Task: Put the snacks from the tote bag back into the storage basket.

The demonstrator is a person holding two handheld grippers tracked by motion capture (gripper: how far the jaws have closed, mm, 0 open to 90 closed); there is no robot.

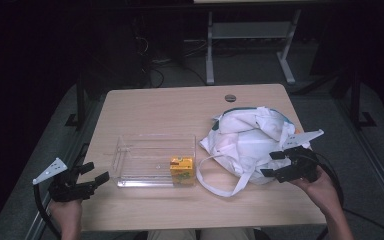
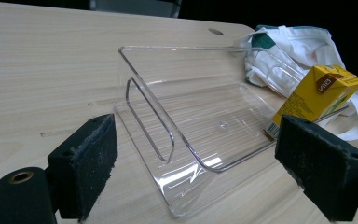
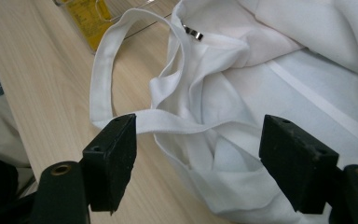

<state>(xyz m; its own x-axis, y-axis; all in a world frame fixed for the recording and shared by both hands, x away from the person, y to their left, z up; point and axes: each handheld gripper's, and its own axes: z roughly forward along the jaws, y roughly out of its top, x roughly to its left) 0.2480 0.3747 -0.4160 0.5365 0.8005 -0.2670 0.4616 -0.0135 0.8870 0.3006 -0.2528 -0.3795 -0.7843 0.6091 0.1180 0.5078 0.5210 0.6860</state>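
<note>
left gripper (image 1: 100, 179): black, grey three-cornered plate, black cable | right gripper (image 1: 272, 164): same | jaws: black foam pads

**Grippers at both ends of a wooden table**

The table (image 1: 155, 107) carries a clear plastic bin (image 1: 152, 160) at centre, with a yellow carton (image 1: 181, 171) in its 4 o'clock corner. At 3 o'clock of the bin lies a crumpled white bag (image 1: 247, 140), its strap looping toward the carton. The right gripper (image 1: 274, 164) hangs at the bag's 5 o'clock edge, jaws apart. The left gripper (image 1: 94, 174) sits at 9 o'clock of the bin, jaws apart, holding nothing.
</note>
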